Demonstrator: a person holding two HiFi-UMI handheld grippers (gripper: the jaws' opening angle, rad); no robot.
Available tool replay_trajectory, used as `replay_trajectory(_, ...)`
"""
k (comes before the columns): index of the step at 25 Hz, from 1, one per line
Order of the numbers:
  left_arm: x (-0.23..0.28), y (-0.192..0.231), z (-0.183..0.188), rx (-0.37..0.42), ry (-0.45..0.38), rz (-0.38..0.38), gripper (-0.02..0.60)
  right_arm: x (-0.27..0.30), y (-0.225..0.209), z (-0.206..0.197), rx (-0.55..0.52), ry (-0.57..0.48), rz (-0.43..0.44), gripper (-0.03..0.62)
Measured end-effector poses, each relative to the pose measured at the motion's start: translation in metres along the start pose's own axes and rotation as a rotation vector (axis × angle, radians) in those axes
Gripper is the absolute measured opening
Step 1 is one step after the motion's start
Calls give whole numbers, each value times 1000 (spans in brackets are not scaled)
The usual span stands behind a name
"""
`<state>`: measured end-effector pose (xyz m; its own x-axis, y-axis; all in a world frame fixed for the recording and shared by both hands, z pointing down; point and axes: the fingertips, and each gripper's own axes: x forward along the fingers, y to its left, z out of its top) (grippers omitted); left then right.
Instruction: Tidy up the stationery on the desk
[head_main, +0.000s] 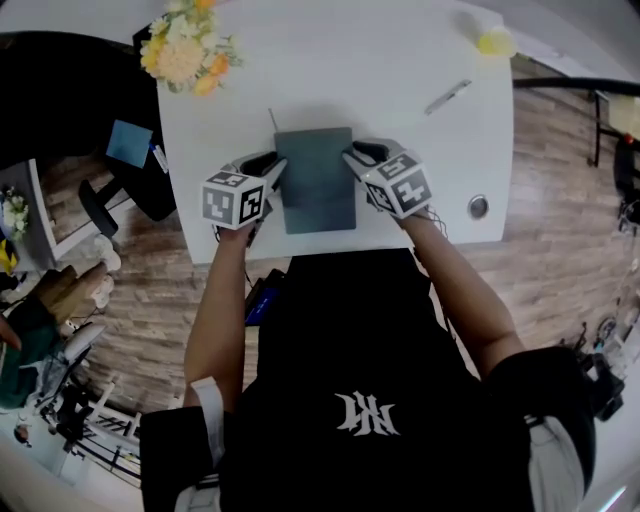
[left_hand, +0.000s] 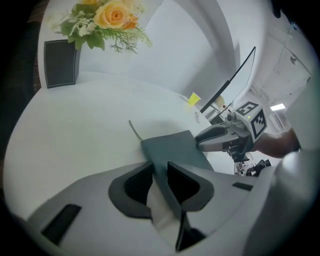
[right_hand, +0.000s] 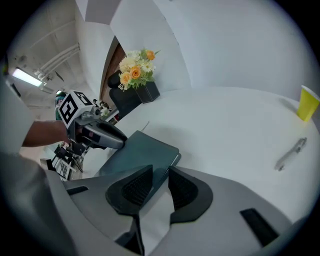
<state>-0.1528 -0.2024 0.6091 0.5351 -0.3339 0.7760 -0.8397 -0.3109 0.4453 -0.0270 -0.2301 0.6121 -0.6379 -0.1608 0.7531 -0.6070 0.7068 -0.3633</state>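
Currently: white bench (head_main: 390, 60), seen from above.

Rear left corner: flowers (head_main: 185, 50).

Left gripper (head_main: 272, 170) is at the notebook's left edge, angled down and inward. Its jaws stand a narrow gap apart and straddle that edge, one jaw over the cover and the other over bare bench. Neither pad is seen pressing on the cover, so nothing is held.

Notebook (head_main: 316, 180): dark grey-green, closed, lying flat at the bench middle, near the front edge. Its long sides run away from the person. A thin ribbon (head_main: 272, 120) pokes out past its rear left corner.

Right gripper (head_main: 352, 158) is at the notebook's right edge, close to the rear corner. Its jaws are likewise slightly apart with the edge between them, not clamped on it.

Further right a pen (head_main: 447, 96) lies diagonally, well apart from the notebook.

Round metal insert (head_main: 479, 207): set in the bench top, near the front right edge.

Rear right corner: yellow cup (right_hand: 309, 102), upright.
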Motion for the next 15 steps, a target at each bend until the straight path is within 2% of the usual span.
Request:
replay_trajectory(8,20,-33,1,64,41,-42,92,-27,-17,-26,29,-43,-80,120)
replay_trajectory(15,25,-57,-18,102,91,-88,89,-44,-18,-46,23,-39,-118,114)
